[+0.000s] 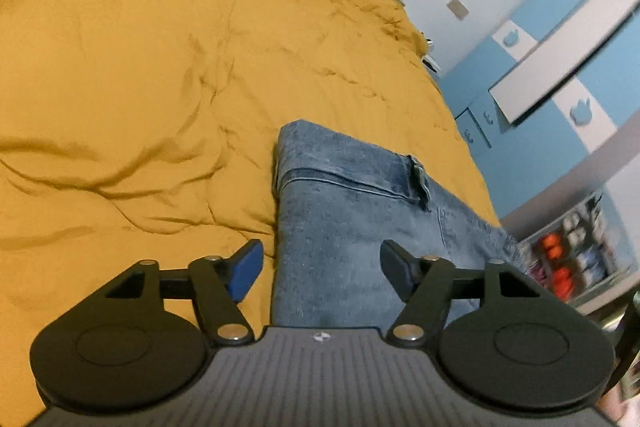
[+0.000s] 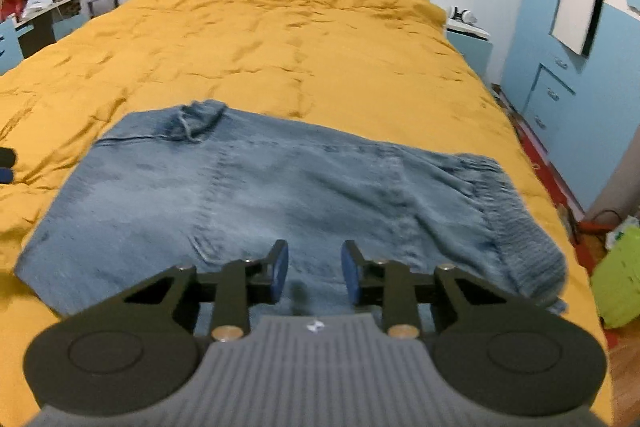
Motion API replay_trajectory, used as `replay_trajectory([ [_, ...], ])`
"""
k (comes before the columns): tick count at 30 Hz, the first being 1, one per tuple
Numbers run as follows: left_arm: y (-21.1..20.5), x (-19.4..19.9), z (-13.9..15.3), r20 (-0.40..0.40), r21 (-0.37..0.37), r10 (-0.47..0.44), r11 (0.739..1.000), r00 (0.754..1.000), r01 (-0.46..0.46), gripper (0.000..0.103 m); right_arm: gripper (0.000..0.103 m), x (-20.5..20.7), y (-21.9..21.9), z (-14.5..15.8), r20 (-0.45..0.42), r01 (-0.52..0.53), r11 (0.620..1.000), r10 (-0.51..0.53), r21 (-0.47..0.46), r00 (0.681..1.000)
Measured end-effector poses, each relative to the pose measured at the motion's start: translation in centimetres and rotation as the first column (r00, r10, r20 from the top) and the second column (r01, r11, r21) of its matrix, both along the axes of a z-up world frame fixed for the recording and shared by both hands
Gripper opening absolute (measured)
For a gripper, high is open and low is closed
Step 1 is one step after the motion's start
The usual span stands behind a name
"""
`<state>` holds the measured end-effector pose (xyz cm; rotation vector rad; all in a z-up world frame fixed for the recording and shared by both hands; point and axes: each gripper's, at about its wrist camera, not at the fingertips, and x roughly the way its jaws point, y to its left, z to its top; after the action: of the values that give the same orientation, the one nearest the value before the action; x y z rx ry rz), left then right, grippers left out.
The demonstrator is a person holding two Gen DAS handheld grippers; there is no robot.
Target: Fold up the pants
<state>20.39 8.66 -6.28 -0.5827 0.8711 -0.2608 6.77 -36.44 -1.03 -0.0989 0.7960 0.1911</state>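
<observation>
While folded denim pants (image 2: 256, 195) lie flat on mustard quilt (image 2: 280, 39), left gripper (image 1: 322, 265) hangs above waistband end, jaws wide apart, empty. Right gripper (image 2: 314, 271) over pants' near edge at 6 o'clock, jaws narrowly apart, gripping nothing. Faded soft denim; ribbed hem at 3 o'clock; quilt wrinkled.

The left gripper (image 1: 322, 267) has its jaws spread wide, the blue-padded fingers (image 1: 245, 271) far apart with nothing between them; it tilts downward and sits rolled to one side, so its view is slanted. The right gripper (image 2: 314, 269) also points downward and is held level; its jaws stand only a little way apart, blue pads (image 2: 280, 269) facing each other across a narrow gap, with nothing clamped between them.
</observation>
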Motion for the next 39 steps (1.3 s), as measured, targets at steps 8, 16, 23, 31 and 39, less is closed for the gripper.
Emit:
replay_trajectory([
  [8, 2.1, 3.0, -5.8, -0.093, -0.218, 0.020, 0.975, 0.996, -0.040, 0.081, 0.019, 2.3, 1.5, -2.1, -0.045, -0.012, 0.997, 0.016, 0.079, 0.999],
  [16, 2.2, 5.2, -8.3, -0.161, -0.292, 0.024, 0.954, 0.987, -0.070, 0.081, 0.018, 3.9, 0.4, -5.2, -0.119, 0.022, 0.989, -0.005, 0.144, 0.993],
  [23, -0.7, 6.8, -9.0, -0.202, -0.316, -0.034, 0.948, 0.979, -0.033, 0.061, 0.018, 4.5, 0.4, -6.1, -0.123, 0.025, 0.986, -0.004, 0.163, 0.992],
  [31, -1.9, 6.7, -8.8, -0.229, -0.255, 0.006, 0.965, 0.973, -0.066, 0.027, 0.018, 4.9, 0.2, -6.5, -0.132, 0.024, 0.983, 0.001, 0.183, 0.991],
  [39, -3.0, 3.8, -3.4, -0.095, -0.234, 0.088, 0.966, 0.992, -0.108, 0.010, 0.018, 5.4, -0.2, -5.7, -0.171, 0.034, 0.979, 0.001, 0.202, 0.985],
])
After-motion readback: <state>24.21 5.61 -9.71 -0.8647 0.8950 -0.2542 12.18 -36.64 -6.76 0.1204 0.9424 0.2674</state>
